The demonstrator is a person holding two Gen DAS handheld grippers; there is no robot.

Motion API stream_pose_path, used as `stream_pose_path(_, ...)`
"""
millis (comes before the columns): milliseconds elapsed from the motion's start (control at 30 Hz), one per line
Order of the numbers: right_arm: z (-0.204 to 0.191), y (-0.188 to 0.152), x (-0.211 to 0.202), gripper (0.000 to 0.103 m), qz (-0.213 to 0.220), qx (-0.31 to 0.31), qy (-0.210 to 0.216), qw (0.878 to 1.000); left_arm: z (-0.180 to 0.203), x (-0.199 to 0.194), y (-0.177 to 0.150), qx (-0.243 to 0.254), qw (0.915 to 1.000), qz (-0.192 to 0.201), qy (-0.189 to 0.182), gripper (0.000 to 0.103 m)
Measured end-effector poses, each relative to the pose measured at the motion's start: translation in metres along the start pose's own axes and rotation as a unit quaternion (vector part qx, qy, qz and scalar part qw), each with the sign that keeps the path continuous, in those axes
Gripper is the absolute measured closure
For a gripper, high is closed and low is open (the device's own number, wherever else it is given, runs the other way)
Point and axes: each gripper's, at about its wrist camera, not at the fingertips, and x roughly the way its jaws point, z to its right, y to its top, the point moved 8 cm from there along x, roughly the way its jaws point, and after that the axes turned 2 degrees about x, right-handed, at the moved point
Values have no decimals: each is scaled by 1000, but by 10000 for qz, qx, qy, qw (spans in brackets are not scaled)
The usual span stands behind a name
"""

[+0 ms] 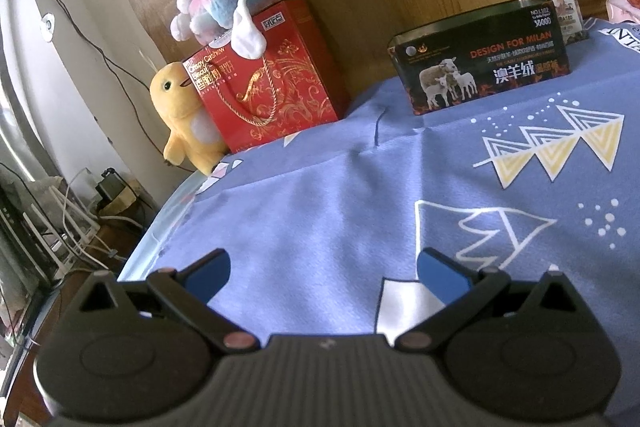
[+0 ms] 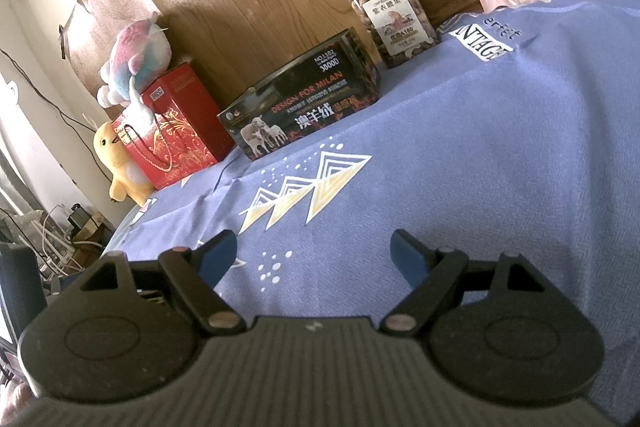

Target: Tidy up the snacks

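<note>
left wrist: tool (image 1: 323, 267) wide open, empty

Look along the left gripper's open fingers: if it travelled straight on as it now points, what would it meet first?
Probably bare blue tablecloth first, since the left gripper tilts down toward it. If it cleared the cloth, the line runs between the red gift box and the black tin; depth is uncertain.

Left claw (image 1: 323, 269), right claw (image 2: 313, 254) agape.
</note>
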Motion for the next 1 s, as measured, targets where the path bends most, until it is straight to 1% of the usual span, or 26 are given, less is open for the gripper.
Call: stream_pose_path(1000,1,0,1,17,0,23,-2,10000,0,-1,3,42,10000,26,5,0)
